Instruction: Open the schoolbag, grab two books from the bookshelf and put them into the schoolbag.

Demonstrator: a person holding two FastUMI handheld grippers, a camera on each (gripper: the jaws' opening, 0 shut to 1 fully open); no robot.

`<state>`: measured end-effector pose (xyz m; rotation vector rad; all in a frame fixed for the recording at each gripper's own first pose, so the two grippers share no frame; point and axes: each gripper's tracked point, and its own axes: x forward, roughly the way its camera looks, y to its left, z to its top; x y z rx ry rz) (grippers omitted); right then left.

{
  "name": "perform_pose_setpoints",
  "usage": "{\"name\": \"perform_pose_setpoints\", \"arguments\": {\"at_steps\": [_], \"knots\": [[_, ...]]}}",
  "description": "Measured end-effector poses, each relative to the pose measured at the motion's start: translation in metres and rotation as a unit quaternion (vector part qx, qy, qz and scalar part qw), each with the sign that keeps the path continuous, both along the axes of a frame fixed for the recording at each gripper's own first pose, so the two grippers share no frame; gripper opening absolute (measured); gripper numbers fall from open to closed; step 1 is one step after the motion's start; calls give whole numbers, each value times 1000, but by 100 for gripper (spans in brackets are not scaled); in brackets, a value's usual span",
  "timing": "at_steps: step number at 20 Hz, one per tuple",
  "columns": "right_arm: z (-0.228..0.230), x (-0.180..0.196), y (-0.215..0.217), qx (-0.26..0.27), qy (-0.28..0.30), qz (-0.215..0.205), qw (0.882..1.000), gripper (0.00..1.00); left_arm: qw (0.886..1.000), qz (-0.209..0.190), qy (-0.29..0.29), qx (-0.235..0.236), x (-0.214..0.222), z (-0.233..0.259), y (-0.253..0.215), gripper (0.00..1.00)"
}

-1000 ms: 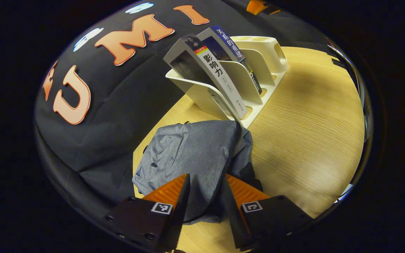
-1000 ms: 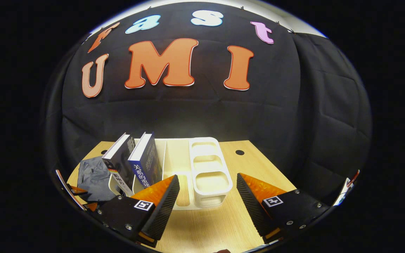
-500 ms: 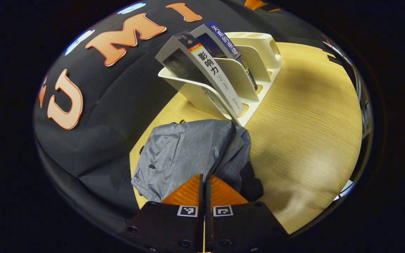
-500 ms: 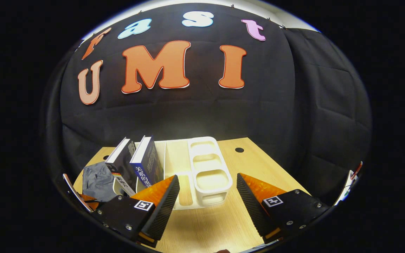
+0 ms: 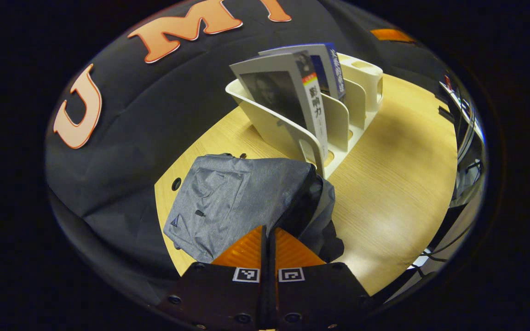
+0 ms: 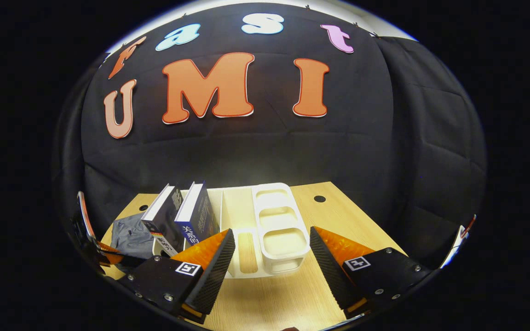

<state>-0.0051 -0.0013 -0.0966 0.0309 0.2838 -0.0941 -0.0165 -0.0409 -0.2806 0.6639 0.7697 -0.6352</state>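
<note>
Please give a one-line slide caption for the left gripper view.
Left gripper shut at the grey schoolbag's zipper; two books wait in the rack.

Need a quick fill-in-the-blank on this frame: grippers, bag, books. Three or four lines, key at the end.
1. The left gripper is ____ at the zipper of the bag.
2. The right gripper is ____, holding nothing.
3. ____ books stand in the white rack.
4. The bag lies on the table, ____ the rack.

Missing words: shut; open; Two; beside
</note>
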Motion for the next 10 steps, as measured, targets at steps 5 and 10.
{"name": "perform_pose_setpoints", "arguments": {"at_steps": [5,10], "knots": [[12,-6,18,-7,3,-13,1000,98,1000,-17,7,-10,28,49,15,1],[22,-18,46,8,9,-31,999,98,999,-39,-15,-11,69,96,42,1]]}}
